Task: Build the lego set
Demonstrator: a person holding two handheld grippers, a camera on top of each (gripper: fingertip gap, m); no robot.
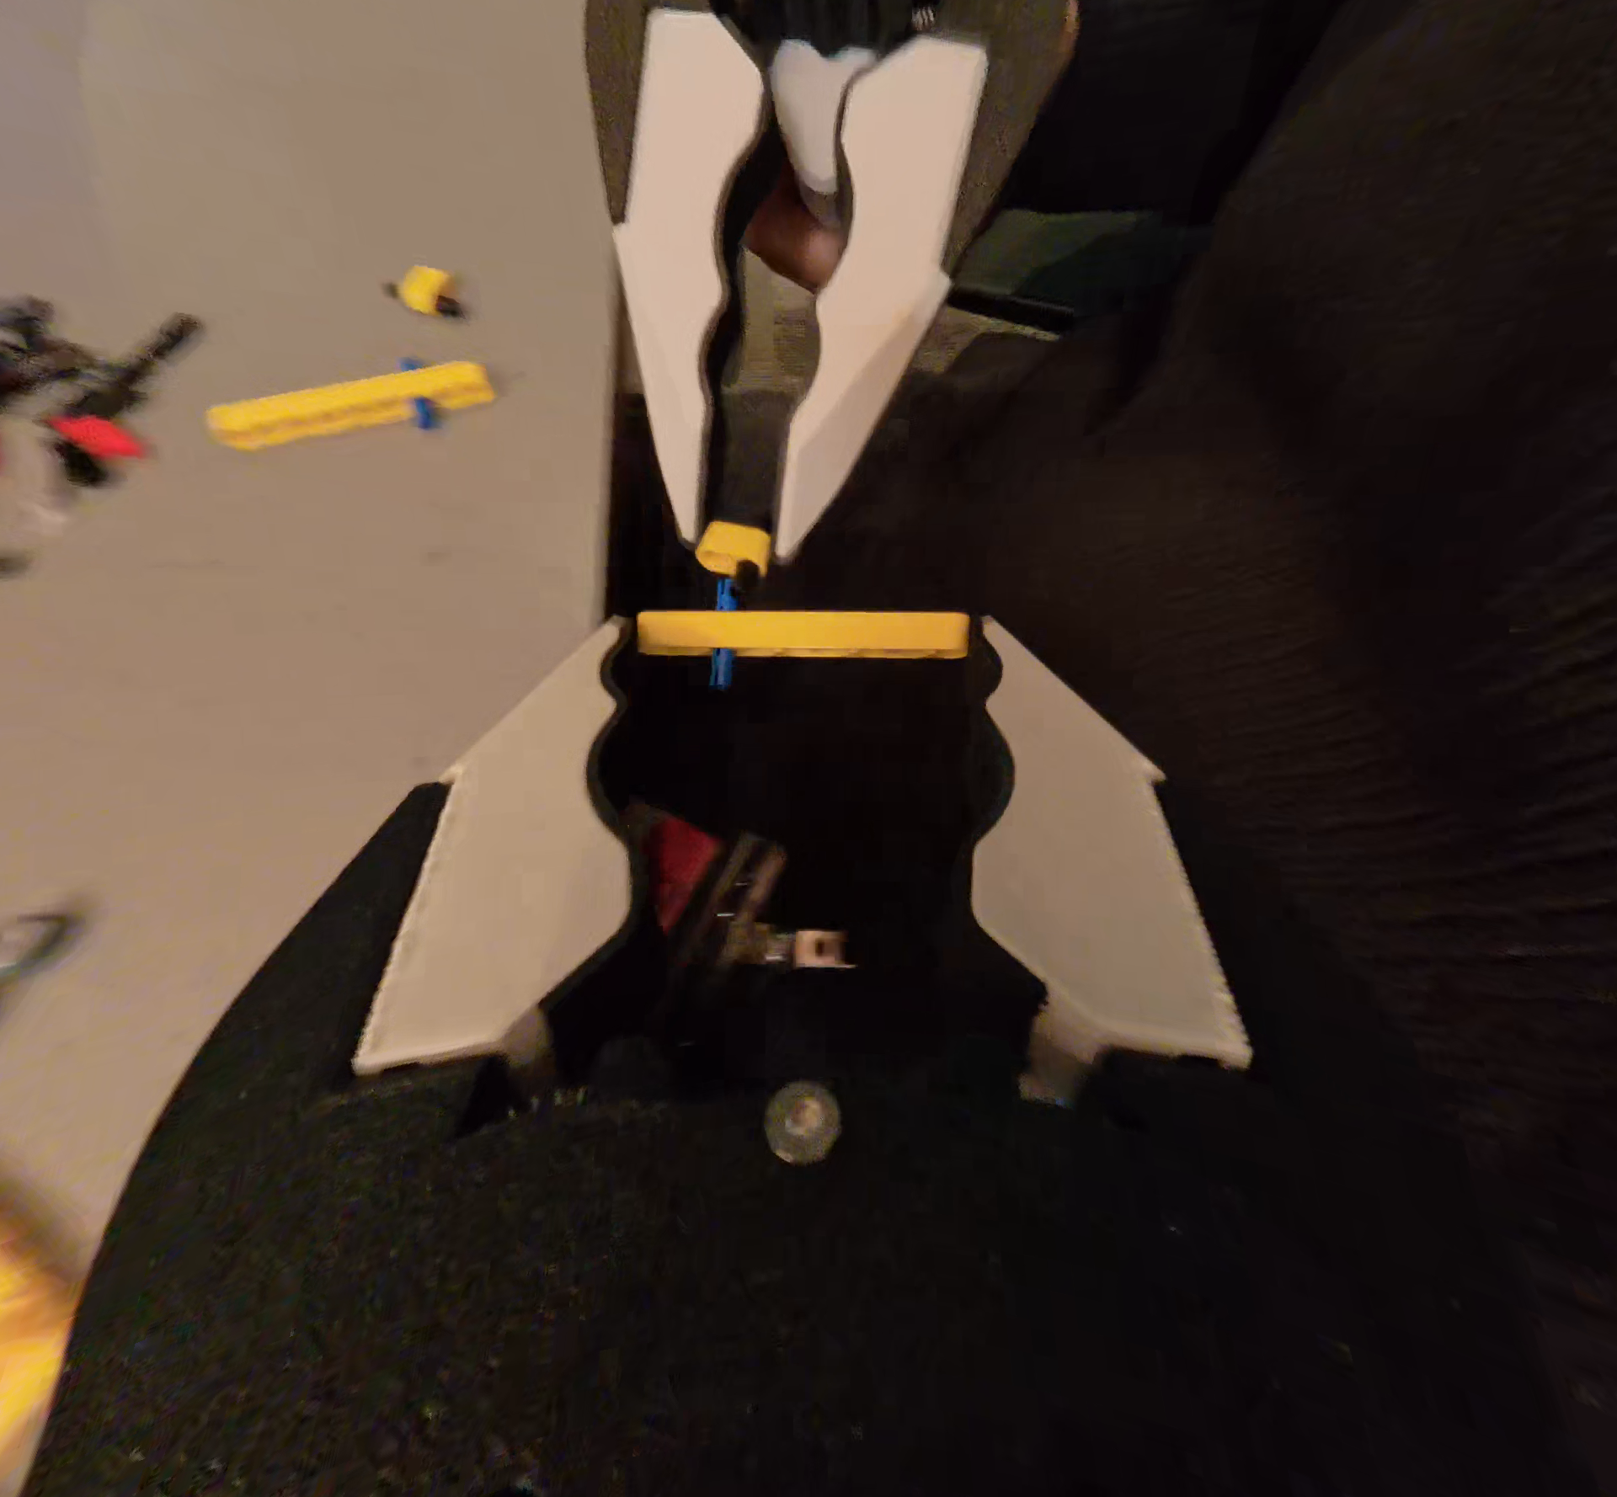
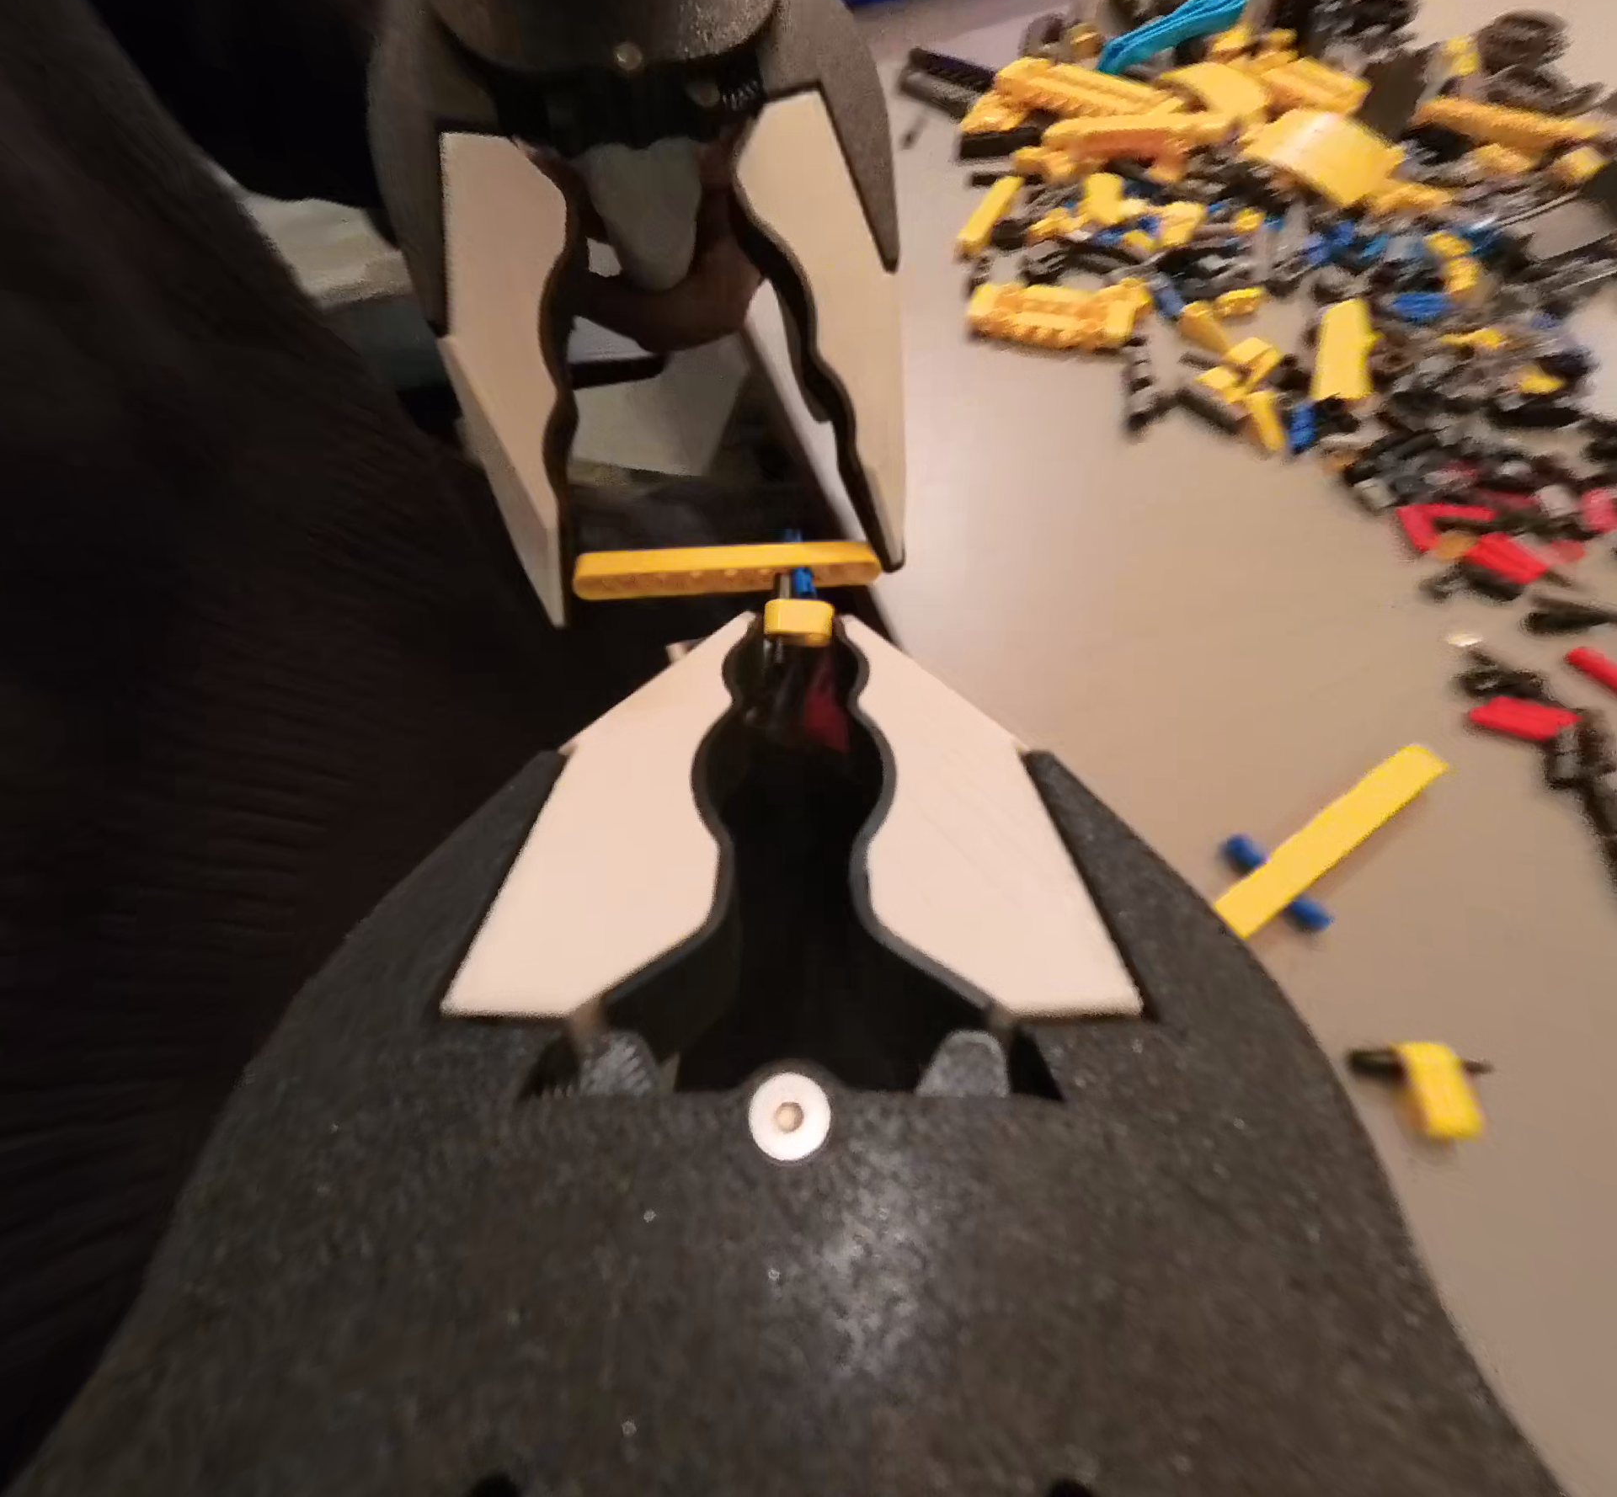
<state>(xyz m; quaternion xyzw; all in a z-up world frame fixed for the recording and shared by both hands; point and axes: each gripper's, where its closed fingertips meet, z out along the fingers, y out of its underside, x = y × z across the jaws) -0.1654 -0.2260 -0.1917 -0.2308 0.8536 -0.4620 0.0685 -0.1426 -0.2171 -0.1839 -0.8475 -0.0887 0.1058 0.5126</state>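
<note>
The left gripper (image 1: 802,634) is holding a long yellow beam (image 1: 802,634) lengthwise between its widely spread fingertips, a blue pin (image 1: 723,643) sticking through the beam near one end. Facing it tip to tip, the right gripper (image 2: 798,620) is pinching a small yellow connector (image 2: 796,618) with its fingers nearly closed — the connector seems to be touching the pin, though blur hides the contact. Farther right, a pile of loose bricks (image 2: 1295,230) is lying on the grey table (image 2: 1094,668) — another yellow beam (image 2: 1330,838) near it.
</note>
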